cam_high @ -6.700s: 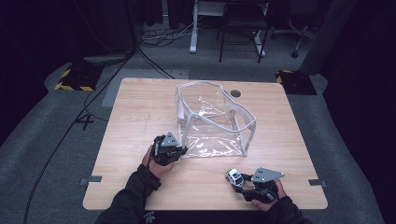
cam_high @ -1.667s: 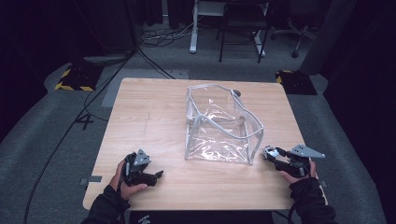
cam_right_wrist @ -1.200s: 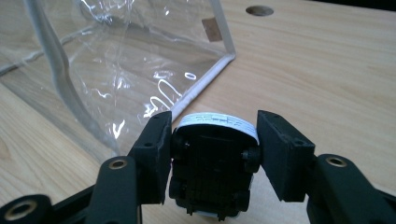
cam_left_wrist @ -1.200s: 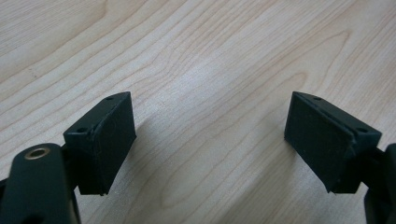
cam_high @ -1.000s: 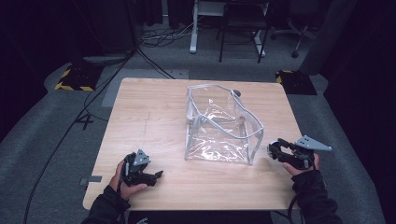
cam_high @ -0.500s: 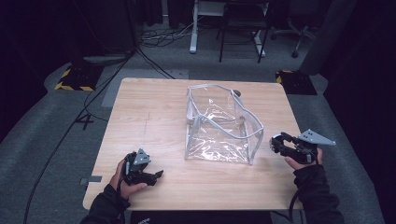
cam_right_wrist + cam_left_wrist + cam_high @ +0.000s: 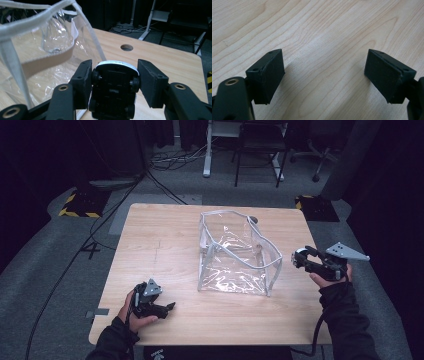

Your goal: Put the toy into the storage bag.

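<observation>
Toy car point(image 7: 113, 87) sits pinched in our right gripper point(image 7: 113, 75), belly up toward the camera with its wheels against the pads, long axis running along the jaws. Clear bag point(image 7: 235, 252) stands just ahead and to the left of that gripper, open mouth up, so we'd guess the next move is up and over the rim point(image 7: 37, 18). Right hand is way nearer. Left gripper point(image 7: 167, 307) rests well apart over bare tabletop point(image 7: 317, 30), jaws spread, holding nothing. The right gripper view gives us the car's underside; the high view gives us the whole bag.
</observation>
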`<state>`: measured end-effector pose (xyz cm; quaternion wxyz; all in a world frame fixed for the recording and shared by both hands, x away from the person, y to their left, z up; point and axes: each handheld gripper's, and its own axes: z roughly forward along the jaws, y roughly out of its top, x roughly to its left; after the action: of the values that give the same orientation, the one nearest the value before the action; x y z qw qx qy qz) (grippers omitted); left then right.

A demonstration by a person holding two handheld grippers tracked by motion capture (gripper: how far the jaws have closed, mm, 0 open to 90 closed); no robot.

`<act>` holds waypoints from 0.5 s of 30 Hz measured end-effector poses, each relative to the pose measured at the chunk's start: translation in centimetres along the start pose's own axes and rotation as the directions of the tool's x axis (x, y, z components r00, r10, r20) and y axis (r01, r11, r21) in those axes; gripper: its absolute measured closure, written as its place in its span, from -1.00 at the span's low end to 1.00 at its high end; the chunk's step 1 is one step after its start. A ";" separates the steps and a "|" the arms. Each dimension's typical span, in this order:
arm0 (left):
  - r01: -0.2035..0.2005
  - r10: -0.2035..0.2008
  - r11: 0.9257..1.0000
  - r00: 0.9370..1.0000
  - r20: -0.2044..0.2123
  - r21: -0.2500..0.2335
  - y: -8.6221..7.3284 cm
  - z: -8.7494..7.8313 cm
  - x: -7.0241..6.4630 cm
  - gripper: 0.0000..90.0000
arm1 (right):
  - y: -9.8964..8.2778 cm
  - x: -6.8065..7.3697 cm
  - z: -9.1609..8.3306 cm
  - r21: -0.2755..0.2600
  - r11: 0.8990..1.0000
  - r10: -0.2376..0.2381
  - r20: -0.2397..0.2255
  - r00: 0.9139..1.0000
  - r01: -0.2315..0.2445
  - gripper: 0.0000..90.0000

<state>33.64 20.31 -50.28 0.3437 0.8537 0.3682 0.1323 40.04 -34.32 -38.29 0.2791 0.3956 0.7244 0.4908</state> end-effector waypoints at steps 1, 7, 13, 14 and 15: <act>-0.004 0.004 1.000 1.000 0.001 0.002 0.0 0.0 0.0 -0.63 | 0.4 0.0 0.0 -0.006 1.000 0.003 0.000 1.000 -0.003 0.06; -0.007 0.007 1.000 1.000 0.000 0.007 0.1 0.0 0.0 -0.64 | 2.9 -0.2 -0.1 -0.021 0.999 -0.031 -0.005 1.000 0.031 0.07; -0.006 0.006 1.000 1.000 -0.001 0.007 0.1 0.0 0.0 -0.63 | 4.9 0.0 -0.1 -0.036 0.998 -0.050 -0.011 0.999 0.050 0.06; -0.010 0.010 1.000 1.000 -0.003 0.007 0.1 0.0 0.1 -0.64 | 5.2 0.0 -0.1 -0.040 0.998 -0.050 -0.017 0.999 0.049 0.06; -0.010 0.010 1.000 1.000 -0.004 0.008 0.1 0.0 0.1 -0.64 | 5.4 0.0 0.0 -0.041 0.998 -0.052 -0.015 0.999 0.051 0.06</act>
<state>33.73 20.34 -50.21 0.3390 0.8566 0.3650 0.1344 41.69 -33.22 -33.29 0.2937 0.3670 0.7266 0.5012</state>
